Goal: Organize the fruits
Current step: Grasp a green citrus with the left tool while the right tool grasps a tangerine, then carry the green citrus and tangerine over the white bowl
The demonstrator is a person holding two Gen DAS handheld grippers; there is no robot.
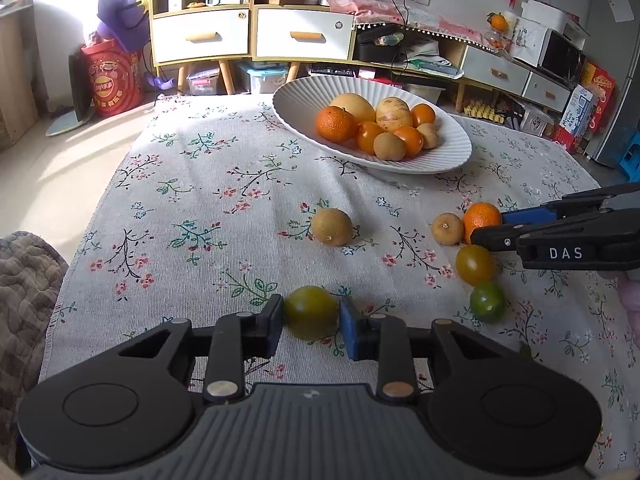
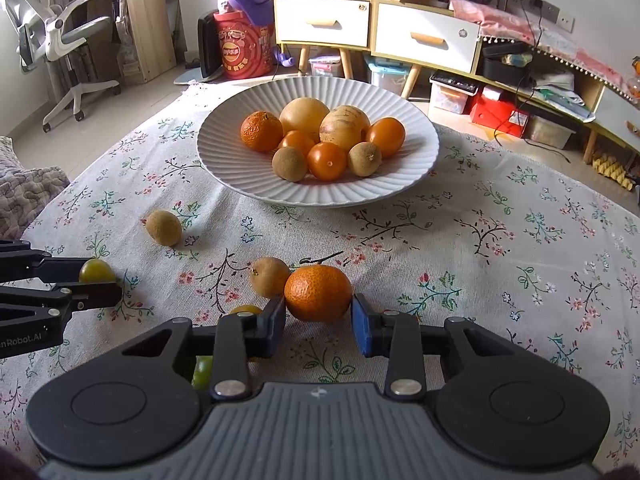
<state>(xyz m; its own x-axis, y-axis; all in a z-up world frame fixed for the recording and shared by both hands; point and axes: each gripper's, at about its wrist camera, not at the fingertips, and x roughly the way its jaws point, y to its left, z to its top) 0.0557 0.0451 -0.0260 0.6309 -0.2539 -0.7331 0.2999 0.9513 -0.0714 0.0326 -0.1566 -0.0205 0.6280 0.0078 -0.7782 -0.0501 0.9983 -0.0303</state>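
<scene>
- Here, my left tool point(image 1: 311, 316) is clamped on a green-yellow tomato point(image 1: 311, 312) low on the counter point(image 1: 192, 184).
- My right tool point(image 2: 318, 312) pinches a mandarin point(image 2: 318, 293), ready to lift.
- Both belong in the white ribbed dish point(image 2: 224, 160) beyond, already holding fruit.

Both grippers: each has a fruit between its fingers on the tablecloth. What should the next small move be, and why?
Probably lift both straight up, then carry toward the white plate. The left gripper is shut on the green tomato, and the right gripper pinches the tangerine. Both fruits seem to rest on the tablecloth, with loose fruit beside them.
</scene>
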